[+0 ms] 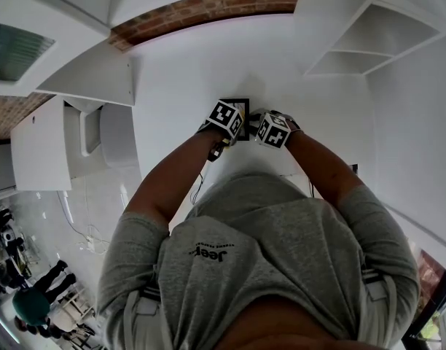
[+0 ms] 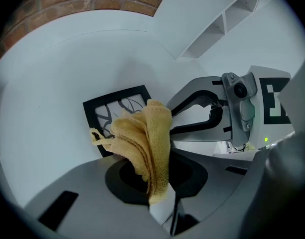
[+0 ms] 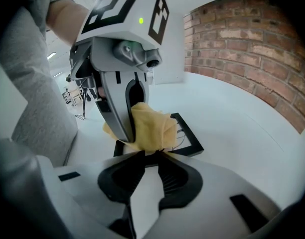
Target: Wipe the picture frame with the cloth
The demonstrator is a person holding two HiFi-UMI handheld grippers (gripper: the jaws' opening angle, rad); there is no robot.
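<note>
A black picture frame (image 2: pixel 112 109) with a pale branch print lies flat on the white table (image 2: pixel 53 73). My left gripper (image 2: pixel 160 193) is shut on a folded yellow cloth (image 2: pixel 150 138), which hangs over the frame's near right part. In the right gripper view the cloth (image 3: pixel 151 127) rests on the frame (image 3: pixel 188 139), with the left gripper (image 3: pixel 126 136) standing upright over it. My right gripper (image 3: pixel 153 152) is shut on the frame's near edge. In the head view both grippers (image 1: pixel 224 119) (image 1: pixel 272 130) sit close together at the frame (image 1: pixel 243 106).
A brick wall (image 1: pixel 208 6) runs behind the table. White open shelving (image 1: pixel 369 42) stands at the back right. A white curved seat (image 1: pixel 106 141) is to the left. People stand far off at the lower left (image 1: pixel 33 297).
</note>
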